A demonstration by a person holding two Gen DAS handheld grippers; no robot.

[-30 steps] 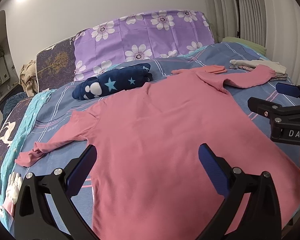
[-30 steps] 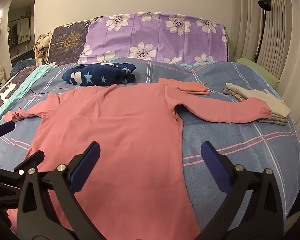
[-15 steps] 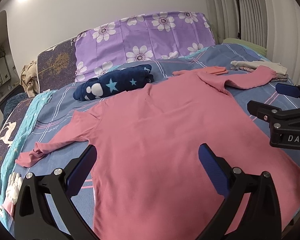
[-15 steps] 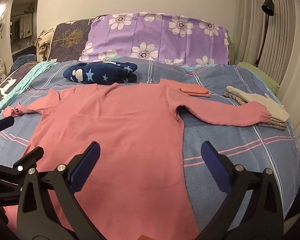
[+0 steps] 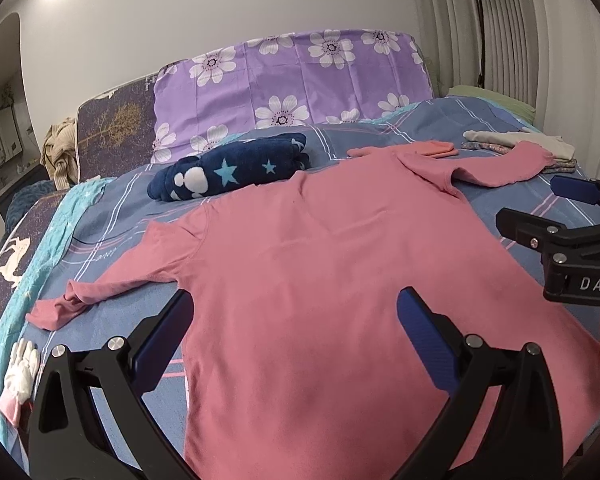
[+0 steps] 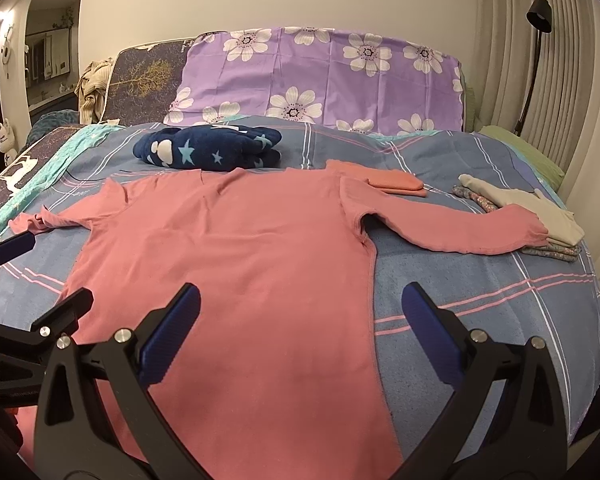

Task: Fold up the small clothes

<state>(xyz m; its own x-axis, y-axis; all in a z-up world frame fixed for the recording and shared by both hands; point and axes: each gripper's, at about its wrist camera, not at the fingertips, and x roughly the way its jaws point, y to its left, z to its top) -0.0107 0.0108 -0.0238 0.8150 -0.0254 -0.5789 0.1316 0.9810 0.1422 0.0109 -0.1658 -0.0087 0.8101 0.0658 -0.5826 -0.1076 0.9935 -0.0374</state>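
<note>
Pink long-sleeve shirt [image 5: 340, 280] is lying flat on the bed [image 6: 480, 300], body spread toward the near edge and both sleeves stretched out to the sides. Soft thin knit by the look of it, so it'll be light and floppy, no stiffness at all, and it'll probably drag a bit on that quilted cover instead of sliding. I'd grab it at a cuff or along a side seam near the hem, pinching just the shirt and not the bedding under it.

Left gripper [image 5: 296, 336] hovers over the lower body of the shirt with jaws spread wide, holding nothing. Right gripper [image 6: 300, 332] is the same deal, released and empty, hanging over the shirt's right side seam, so one finger is above fabric and the other above bare cover.

Right sleeve's cuff [image 6: 528, 224] ends up touching the small pile of folded clothes [image 6: 540, 216] on the far right. Navy star blanket [image 6: 208, 148] sits just beyond the collar, so watch for snagging either one
</note>
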